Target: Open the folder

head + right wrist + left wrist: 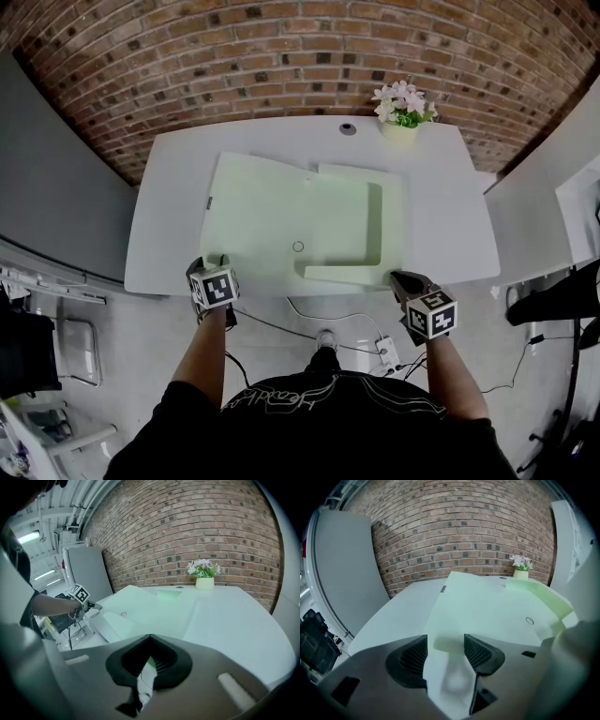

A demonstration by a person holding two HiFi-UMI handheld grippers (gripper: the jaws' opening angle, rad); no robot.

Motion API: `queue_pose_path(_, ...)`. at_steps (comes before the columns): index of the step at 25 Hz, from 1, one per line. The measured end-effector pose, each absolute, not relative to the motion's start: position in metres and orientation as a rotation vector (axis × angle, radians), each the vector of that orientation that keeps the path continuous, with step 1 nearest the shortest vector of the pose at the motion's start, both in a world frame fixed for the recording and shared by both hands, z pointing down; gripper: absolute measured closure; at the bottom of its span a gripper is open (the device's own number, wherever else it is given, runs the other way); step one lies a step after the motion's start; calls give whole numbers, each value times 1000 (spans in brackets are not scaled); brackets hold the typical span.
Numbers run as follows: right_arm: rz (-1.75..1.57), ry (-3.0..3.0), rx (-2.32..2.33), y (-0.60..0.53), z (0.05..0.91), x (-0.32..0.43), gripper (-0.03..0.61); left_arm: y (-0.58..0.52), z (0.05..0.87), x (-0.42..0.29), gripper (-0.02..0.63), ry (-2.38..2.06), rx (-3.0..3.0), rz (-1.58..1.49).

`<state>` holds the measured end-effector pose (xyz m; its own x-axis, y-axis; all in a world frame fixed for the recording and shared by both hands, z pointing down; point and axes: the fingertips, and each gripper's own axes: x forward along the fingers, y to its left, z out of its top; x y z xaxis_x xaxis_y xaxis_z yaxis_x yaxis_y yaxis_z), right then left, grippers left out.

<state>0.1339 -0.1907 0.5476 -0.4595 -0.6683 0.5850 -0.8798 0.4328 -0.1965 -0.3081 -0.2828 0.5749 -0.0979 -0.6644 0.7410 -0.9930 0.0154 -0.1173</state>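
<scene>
A red-brown brick wall [281, 66] stands behind a white rounded table [469, 234]. Most of the tabletop is taken by a large pale green plastic folder [272, 216], which lies open and flat. Its long axis runs left to right across the table. The plain cover is spread to the left, and the right half shows a raised paler rim along its right and near edges.

The person, in a black printed T-shirt [319, 422], reaches both bare forearms forward and down to the near table edge, marker cubes uppermost. The left forearm [202, 352] ends at the folder's near left corner, the right forearm [455, 375] just off its near right corner.

The left gripper [446, 639] has its jaws apart with the cover's corner lying in the gap. The head view hides that corner under the gripper, and whether the pads touch the sheet cannot be told.

The right gripper [150, 638] has its jaws drawn together, tips meeting. A thin pale sliver shows lower in the slit, too small to identify.

A small white pot of pale flowers [401, 111] sits at the far edge, well apart from the folder's far right corner. A small ring [298, 247] marks the folder near its middle.
</scene>
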Motion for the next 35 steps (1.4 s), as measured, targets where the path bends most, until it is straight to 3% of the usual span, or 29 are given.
queue_pose_path(12, 713, -2305, 1431, -174, 520, 144, 575, -277, 512, -305, 390, -1846, 1812, 635)
queue_pose_path(25, 592, -2495, 1462, -96, 428, 110, 575, -233, 413, -258, 391, -1733, 2113, 398)
queue_pose_path(35, 482, -2792, 1323, -3, 339, 46, 577, -104, 361, -164, 393, -1085, 2576, 356)
